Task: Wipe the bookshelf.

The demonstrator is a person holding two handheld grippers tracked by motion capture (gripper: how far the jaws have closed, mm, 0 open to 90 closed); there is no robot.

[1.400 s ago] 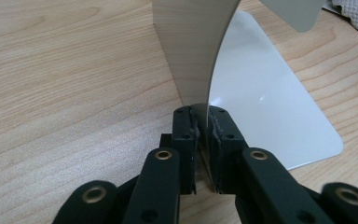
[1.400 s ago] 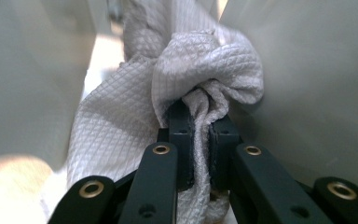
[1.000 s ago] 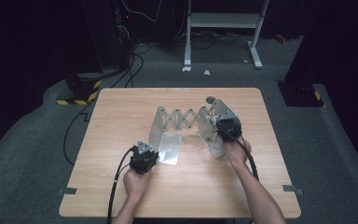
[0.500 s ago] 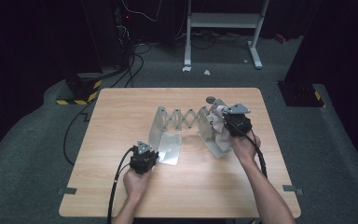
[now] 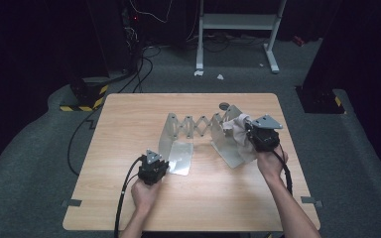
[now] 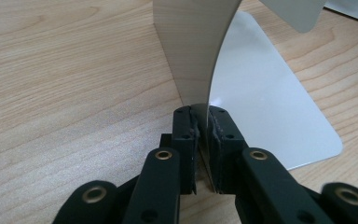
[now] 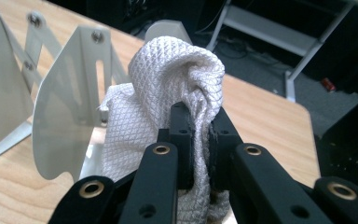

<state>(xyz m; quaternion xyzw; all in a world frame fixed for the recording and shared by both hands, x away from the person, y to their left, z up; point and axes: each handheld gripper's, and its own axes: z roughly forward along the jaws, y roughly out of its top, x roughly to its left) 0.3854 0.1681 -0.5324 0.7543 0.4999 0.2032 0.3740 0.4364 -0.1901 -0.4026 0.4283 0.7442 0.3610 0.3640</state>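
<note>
My left gripper (image 6: 204, 140) clamps the near upright plate of the silver expandable metal bookend rack (image 5: 198, 130) mid-table, pinning it. My right gripper (image 7: 200, 135) pinches the white waffle-weave cloth (image 7: 168, 93) against the far end plate. I'd say short, firm wipes work best, with the left anchor held steady.

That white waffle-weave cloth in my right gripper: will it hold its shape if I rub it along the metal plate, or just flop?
Probably flop. The cloth bunches into a soft rounded wad above the right gripper and hangs slack below the jaws, so it looks limp and light. Its textured weave should drag rather than slide on the upright plate, so it may bunch further as it rubs.
</note>
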